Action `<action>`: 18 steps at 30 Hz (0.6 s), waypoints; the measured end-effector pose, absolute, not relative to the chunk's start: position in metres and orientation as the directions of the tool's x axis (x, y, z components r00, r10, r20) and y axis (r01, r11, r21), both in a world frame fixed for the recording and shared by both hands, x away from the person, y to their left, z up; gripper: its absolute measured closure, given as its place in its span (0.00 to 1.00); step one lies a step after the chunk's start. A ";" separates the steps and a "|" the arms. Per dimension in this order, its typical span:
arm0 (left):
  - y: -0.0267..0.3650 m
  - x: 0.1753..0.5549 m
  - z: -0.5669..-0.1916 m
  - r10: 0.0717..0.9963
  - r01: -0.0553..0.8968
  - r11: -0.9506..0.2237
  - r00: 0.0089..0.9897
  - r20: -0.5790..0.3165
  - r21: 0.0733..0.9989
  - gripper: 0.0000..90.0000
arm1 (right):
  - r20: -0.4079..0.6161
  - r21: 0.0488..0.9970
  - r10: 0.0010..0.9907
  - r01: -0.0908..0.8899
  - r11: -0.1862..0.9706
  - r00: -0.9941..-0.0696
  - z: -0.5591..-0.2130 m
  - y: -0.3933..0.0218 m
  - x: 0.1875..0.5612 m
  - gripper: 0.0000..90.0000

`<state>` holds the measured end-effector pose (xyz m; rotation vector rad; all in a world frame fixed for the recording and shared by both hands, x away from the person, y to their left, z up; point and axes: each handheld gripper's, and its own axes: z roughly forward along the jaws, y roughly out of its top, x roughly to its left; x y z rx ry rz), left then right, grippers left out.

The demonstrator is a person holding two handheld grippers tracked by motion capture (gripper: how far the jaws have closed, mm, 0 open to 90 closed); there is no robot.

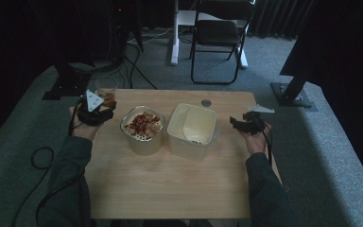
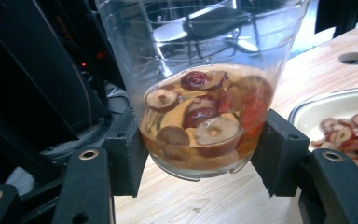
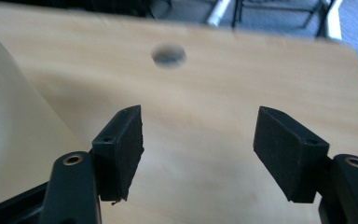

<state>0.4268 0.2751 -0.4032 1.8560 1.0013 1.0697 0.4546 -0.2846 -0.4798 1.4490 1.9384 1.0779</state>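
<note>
The left claw [image 2: 200,140] grips a clear cup [image 2: 200,93] low on its wall, one pad on each side, the cup upright with its long axis running up away from the jaws; sliced red dates float in amber liquid at its bottom. Seen from the high view, the cup [image 1: 107,90] sits at the worktop's [image 1: 170,184] far left corner, just left of the bowl of dates [image 1: 142,127] (the likely source). The right claw [image 3: 198,144] hovers with jaws apart and nothing between them, right of the empty white tub [image 1: 192,128]
</note>
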 end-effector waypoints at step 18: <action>0.262 0.419 -0.397 0.730 0.209 -0.680 0.283 0.622 0.703 0.47 | 0.047 0.774 0.974 0.624 0.105 -0.222 -0.547 -0.300 0.431 0.38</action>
